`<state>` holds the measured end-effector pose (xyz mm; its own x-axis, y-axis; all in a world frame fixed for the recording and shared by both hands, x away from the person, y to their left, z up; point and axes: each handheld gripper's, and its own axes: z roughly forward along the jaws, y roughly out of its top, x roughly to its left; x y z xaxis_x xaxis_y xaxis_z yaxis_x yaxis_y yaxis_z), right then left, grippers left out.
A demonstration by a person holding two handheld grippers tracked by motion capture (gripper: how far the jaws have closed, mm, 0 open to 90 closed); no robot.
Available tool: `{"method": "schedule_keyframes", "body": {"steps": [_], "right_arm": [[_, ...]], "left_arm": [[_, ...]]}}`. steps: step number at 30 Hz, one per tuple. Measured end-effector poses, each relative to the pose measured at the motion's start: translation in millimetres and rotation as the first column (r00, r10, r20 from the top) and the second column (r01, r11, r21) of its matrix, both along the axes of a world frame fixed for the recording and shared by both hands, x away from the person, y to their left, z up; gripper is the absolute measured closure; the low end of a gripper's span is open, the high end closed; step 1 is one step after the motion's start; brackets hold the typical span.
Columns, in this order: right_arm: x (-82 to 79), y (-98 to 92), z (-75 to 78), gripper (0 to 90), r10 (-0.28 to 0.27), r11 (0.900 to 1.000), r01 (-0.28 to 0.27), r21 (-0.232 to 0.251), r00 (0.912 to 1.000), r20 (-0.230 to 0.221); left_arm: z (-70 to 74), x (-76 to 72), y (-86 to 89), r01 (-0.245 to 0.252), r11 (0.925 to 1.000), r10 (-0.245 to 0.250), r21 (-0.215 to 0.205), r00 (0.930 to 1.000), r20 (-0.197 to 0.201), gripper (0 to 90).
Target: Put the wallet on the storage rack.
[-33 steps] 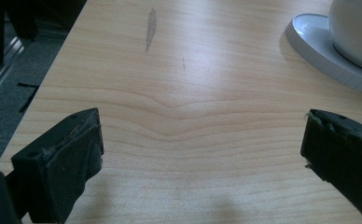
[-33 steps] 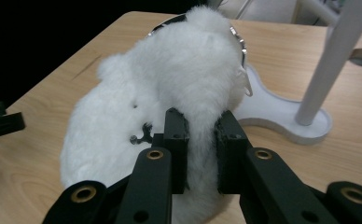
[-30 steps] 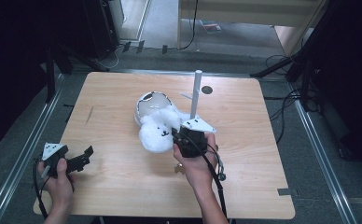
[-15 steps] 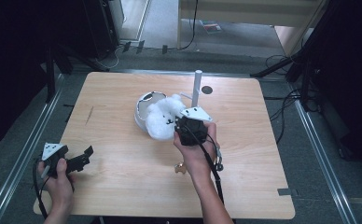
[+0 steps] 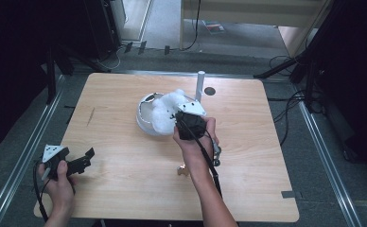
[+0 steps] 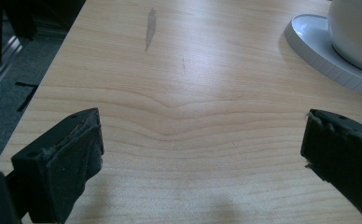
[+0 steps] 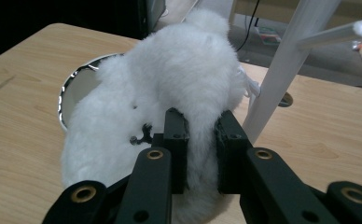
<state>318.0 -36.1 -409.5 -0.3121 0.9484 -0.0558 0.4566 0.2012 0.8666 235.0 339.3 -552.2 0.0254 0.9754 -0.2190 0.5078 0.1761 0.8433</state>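
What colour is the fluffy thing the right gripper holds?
White, seen best in the right gripper view: fluffy plush toy.

Right forearm comes in from the bottom edge and reaches up the middle of the table; I see the right hand (image 5: 196,142) wrapped round the black two-jaw right gripper (image 5: 176,117), grey three-cornered plate on top, black cable trailing back along the wrist. In the right gripper view its jaws stand close together, pressed into the fluffy white plush toy (image 7: 170,107) from both sides.

Left hand (image 5: 58,182) sits low at the near left corner, forearm short in frame, holding the black two-jaw left gripper (image 5: 88,157) roughly level. Left gripper view: jaws wide apart, nothing between the pads.
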Motion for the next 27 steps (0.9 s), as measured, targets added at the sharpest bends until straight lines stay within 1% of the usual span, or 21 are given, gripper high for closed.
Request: {"method": "schedule_keyframes", "body": {"steps": [2, 4, 8, 10, 12, 17, 21, 25, 27], "right_arm": [[3.1, 2.5, -0.1, 78.5, -0.015, 1.0, 0.015, -0.019, 0.9999, 0.005], [4.3, 3.6, -0.4, 78.5, -0.018, 1.0, 0.019, -0.023, 0.9998, 0.009], [8.8, 8.7, -1.8, 78.4, -0.031, 0.998, 0.031, -0.046, 0.9994, 0.017], [12.2, 14.2, -2.6, 78.4, -0.041, 0.997, 0.043, -0.071, 0.9988, 0.026], [13.1, 15.3, -2.8, 78.4, -0.043, 0.996, 0.045, -0.074, 0.9987, 0.027], [19.5, 23.1, -5.3, 78.5, -0.066, 0.991, 0.069, -0.116, 0.9973, 0.031], [23.1, 30.4, -9.1, 78.4, -0.068, 0.987, 0.072, -0.145, 0.9971, 0.033], [27.0, 36.9, -13.1, 78.5, -0.069, 0.983, 0.074, -0.168, 0.9971, 0.033], [29.0, 39.6, -14.5, 78.4, -0.076, 0.982, 0.081, -0.171, 0.9966, 0.033]], "left_arm": [[-0.1, 0.0, -0.1, -0.001, 1.0, 0.001, -0.001, 1.0, 0.001, 0.0], [-0.1, 0.0, -0.1, -0.001, 1.0, 0.001, 0.0, 1.0, 0.001, 0.0], [0.0, -0.1, 0.2, 0.001, 1.0, -0.001, 0.001, 1.0, 0.0, 0.0], [0.0, -0.1, 0.2, 0.001, 1.0, -0.001, 0.001, 1.0, 0.0, 0.0], [0.0, -0.1, 0.3, 0.002, 1.0, -0.002, 0.001, 1.0, 0.0, 0.0], [-0.1, 0.1, 0.2, 0.0, 1.0, 0.0, -0.002, 1.0, 0.002, 0.0], [-0.1, 0.0, 0.5, 0.002, 1.0, -0.002, 0.0, 1.0, -0.001, 0.0], [-0.1, 0.2, 0.3, -0.001, 1.0, 0.001, -0.004, 1.0, 0.004, 0.0], [-0.1, 0.2, 0.3, 0.0, 1.0, 0.0, -0.004, 1.0, 0.004, 0.0]]}}
